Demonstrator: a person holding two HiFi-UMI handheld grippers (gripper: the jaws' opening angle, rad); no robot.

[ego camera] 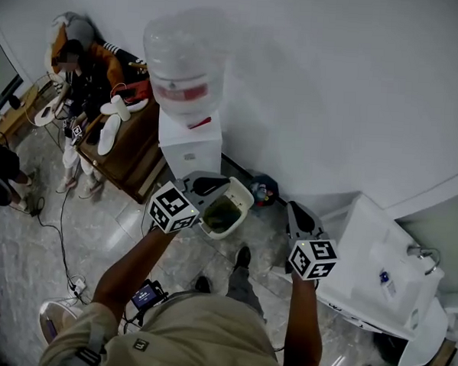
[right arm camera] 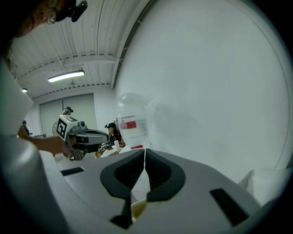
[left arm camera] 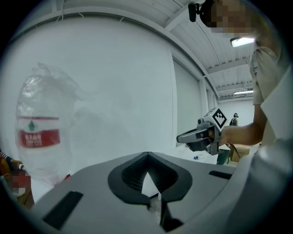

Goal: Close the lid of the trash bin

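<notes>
Head view looks steeply down on the bin (ego camera: 229, 209), a small cream plastic tub with rounded corners. It stands on the glossy, marbled stone floor (ego camera: 96, 233) at the foot of the smooth white wall (ego camera: 334, 84), just beside the base of the boxy white dispenser (ego camera: 191, 146). Its mouth gapes upward and a dark olive inside shows; the lid itself cannot be made out. A clear, crinkled bottle (ego camera: 182, 57) with a red label sits upside down on the dispenser. A brown wooden table (ego camera: 131, 154) stands along the wall past the dispenser, and a white cabinet (ego camera: 363, 254) stands on the other side.

The bin lies between the two grippers, each topped by a cube of black-and-white squares. The left gripper (left arm camera: 147, 156) is held over the bin's dispenser-side rim, though touch cannot be told. In its own view the matte grey jaws with ribbed black pads (left arm camera: 132, 176) are clenched, tips meeting, with nothing between them.

The right gripper (right arm camera: 144, 151) hangs near the bin's other side, apart from it. Its jaws are likewise pressed together to a thin slit and hold nothing.
</notes>
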